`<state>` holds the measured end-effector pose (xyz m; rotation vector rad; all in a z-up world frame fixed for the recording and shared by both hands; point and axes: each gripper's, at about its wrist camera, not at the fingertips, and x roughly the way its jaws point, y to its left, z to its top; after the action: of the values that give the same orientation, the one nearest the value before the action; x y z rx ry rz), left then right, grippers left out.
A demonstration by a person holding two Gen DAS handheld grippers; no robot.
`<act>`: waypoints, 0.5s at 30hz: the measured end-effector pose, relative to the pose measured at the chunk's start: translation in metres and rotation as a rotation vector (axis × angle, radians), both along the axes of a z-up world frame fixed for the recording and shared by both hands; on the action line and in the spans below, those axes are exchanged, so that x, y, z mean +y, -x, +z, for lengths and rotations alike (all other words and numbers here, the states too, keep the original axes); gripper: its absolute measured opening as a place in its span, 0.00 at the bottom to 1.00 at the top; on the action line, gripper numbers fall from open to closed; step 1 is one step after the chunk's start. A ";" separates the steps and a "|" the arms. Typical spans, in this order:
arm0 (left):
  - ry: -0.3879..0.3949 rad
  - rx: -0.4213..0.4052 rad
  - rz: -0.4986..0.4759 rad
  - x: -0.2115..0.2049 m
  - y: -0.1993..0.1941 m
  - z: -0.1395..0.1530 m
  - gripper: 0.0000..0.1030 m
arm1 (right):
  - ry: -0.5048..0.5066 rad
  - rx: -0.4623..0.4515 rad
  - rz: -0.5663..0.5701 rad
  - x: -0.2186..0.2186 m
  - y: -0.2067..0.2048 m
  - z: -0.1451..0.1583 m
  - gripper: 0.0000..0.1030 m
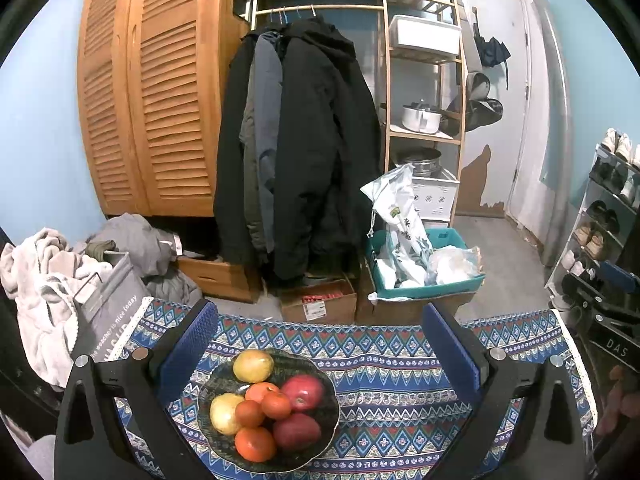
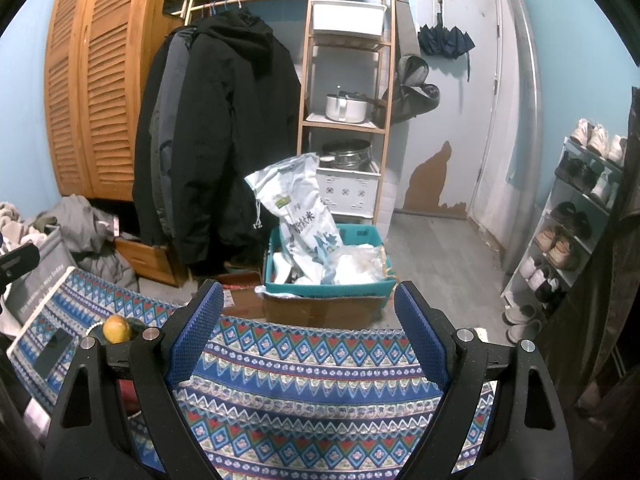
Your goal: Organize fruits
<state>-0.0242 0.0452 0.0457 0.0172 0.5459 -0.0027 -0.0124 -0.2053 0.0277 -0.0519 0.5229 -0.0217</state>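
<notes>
Eight fruits (image 1: 276, 412) heaped in bowl (image 1: 328, 424) between wide-open left jaws; right jaws equally wide over bare worktop (image 2: 312, 392).

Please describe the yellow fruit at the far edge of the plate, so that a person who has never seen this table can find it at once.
On the patterned blue tablecloth stands a dark plate of fruit. The fruit you want lies at the plate's far rim, the side toward the hanging coats. It is yellow like one other fruit, but that one lies nearer, at the plate's left edge among the oranges.

Fruit bowl (image 2: 120, 330) mostly hidden behind right tool (image 2: 308, 332).
</notes>
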 end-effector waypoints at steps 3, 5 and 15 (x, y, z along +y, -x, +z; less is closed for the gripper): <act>0.001 0.001 0.002 -0.001 0.000 0.000 0.99 | 0.000 0.000 -0.001 0.000 0.000 0.000 0.83; -0.001 0.002 0.001 0.000 0.000 0.000 0.99 | 0.001 0.001 0.000 0.000 0.000 0.000 0.83; -0.002 0.006 0.007 -0.001 0.002 -0.001 0.99 | 0.004 0.002 0.001 -0.002 0.002 0.000 0.83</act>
<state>-0.0258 0.0446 0.0449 0.0176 0.5515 0.0046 -0.0143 -0.2069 0.0274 -0.0558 0.5251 -0.0221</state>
